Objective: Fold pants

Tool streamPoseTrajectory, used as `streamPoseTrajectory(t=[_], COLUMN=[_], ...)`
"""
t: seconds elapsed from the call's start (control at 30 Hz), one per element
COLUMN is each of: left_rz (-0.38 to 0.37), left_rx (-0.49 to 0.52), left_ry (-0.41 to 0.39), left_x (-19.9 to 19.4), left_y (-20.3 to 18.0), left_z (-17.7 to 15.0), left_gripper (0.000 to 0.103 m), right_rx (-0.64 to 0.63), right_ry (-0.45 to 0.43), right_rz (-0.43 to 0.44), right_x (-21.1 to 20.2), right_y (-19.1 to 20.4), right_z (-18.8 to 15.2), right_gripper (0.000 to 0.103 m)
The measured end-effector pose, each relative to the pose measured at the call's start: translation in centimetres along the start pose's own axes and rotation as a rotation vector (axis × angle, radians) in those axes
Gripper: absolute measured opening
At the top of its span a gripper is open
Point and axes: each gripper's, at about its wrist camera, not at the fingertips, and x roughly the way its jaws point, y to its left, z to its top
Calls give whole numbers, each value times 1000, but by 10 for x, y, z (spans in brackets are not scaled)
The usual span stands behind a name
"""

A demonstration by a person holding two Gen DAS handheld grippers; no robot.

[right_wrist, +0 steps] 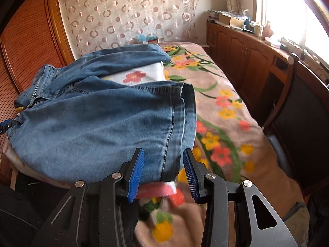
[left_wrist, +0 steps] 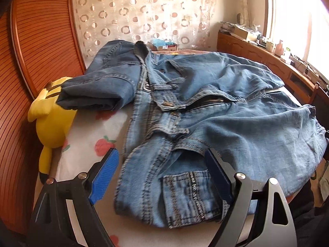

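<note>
Blue denim pants (left_wrist: pixel 216 107) lie spread on the bed, zipper side up and the fly open. My left gripper (left_wrist: pixel 162 164) is open, its blue pads on either side of the near waistband corner and back pocket (left_wrist: pixel 185 197), not closed on it. In the right wrist view the pants (right_wrist: pixel 98 119) show their two legs. My right gripper (right_wrist: pixel 163 162) is open around the hem corner (right_wrist: pixel 174 160) of the nearer leg at the bed's edge. The other leg (right_wrist: pixel 127 57) lies further back.
A second, darker folded pair of jeans (left_wrist: pixel 102 82) rests on a yellow plush toy (left_wrist: pixel 51 119) by the wooden headboard (left_wrist: pixel 37 41). A floral blanket (right_wrist: pixel 226 123) covers the bed. Wooden cabinets (right_wrist: pixel 246 51) and a dark chair (right_wrist: pixel 298 113) stand to the right under the window.
</note>
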Motion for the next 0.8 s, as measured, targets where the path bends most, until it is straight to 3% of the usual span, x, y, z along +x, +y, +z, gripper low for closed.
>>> streamPoseTrajectory(t=[0.13, 0.17, 0.2, 0.33, 0.57, 0.8], left_rz=[15, 19, 24, 43, 50, 31], left_rx=[-18, -26, -33, -64, -91, -110], left_ry=[1, 2, 3, 16, 28, 59], left_x=[-6, -7, -8, -6, -3, 0], left_y=[11, 15, 18, 32, 42, 50], left_z=[-6, -8, -10, -16, -21, -33], left_gripper=[86, 86, 86, 86, 85, 75], right_rx=[-23, -32, -47, -75, -103, -136], right_ry=[18, 20, 22, -3, -108, -206], right_rz=[-4, -3, -1, -7, -13, 19], right_x=[9, 11, 13, 11, -9, -13], right_y=[3, 4, 6, 10, 18, 39], right_z=[6, 7, 8, 11, 36, 58], right_gripper=[39, 26, 21, 14, 12, 12])
